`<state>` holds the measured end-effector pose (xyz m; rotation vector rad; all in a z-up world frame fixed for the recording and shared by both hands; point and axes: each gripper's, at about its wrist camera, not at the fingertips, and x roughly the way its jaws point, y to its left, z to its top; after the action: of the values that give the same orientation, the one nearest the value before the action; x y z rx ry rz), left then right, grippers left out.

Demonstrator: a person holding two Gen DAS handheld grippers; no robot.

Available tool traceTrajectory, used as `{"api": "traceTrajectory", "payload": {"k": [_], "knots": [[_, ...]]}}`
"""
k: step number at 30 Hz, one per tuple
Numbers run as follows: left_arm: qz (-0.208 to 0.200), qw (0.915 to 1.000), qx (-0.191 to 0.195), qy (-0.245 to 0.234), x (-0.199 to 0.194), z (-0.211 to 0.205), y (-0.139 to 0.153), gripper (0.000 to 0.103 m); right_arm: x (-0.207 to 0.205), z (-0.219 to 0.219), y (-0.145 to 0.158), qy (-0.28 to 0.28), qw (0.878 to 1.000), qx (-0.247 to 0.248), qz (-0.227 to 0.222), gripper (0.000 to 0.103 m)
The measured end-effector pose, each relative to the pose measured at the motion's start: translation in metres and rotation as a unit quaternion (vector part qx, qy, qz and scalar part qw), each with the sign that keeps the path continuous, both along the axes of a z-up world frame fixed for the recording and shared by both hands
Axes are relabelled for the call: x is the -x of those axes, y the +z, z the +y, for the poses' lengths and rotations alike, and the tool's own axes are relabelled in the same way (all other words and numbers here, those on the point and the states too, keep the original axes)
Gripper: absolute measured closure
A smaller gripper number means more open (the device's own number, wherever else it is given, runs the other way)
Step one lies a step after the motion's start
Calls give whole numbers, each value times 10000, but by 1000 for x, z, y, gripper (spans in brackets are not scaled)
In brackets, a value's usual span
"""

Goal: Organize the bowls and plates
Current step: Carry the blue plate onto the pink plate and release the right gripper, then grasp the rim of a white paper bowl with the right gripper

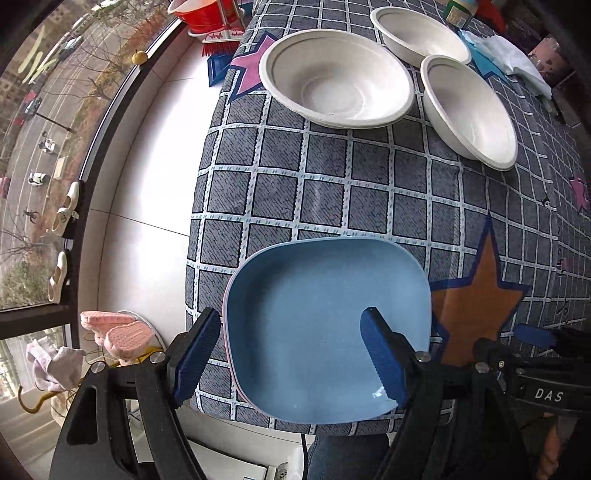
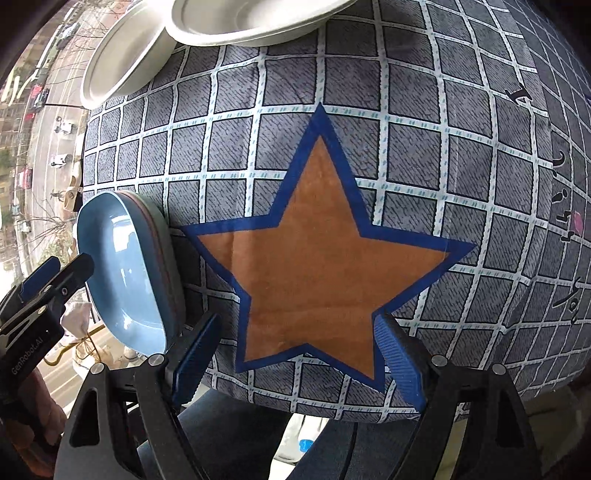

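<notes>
A stack of square plates with a blue plate (image 1: 325,325) on top lies at the near left edge of the checked tablecloth (image 1: 332,192); the right wrist view shows it at the left (image 2: 125,273). Three white bowls (image 1: 336,79) (image 1: 469,110) (image 1: 417,31) stand apart at the far side; two show in the right wrist view (image 2: 122,70) (image 2: 251,18). My left gripper (image 1: 291,354) is open, its jaws astride the blue plate's left edge. My right gripper (image 2: 295,354) is open and empty over the orange star (image 2: 325,258).
The table's left and near edges drop to a white floor (image 1: 147,184) by a window. A red basin (image 1: 199,14) and a brush stand beyond the far left corner. Cloths and a jar (image 1: 458,11) sit at the far right. Slippers (image 1: 118,332) lie on the floor.
</notes>
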<state>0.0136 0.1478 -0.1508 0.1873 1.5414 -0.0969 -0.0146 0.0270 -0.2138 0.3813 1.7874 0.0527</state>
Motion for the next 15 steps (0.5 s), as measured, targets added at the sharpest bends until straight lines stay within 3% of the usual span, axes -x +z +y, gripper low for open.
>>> {"api": "traceTrajectory", "payload": {"k": [9, 15], "knots": [[-60, 9991, 357, -198, -23, -48, 18, 22, -4, -24, -1, -378, 9993, 42, 17, 18], [101, 9957, 803, 444, -54, -74, 21, 22, -50, -58, 20, -279, 9984, 313, -376, 18]]}}
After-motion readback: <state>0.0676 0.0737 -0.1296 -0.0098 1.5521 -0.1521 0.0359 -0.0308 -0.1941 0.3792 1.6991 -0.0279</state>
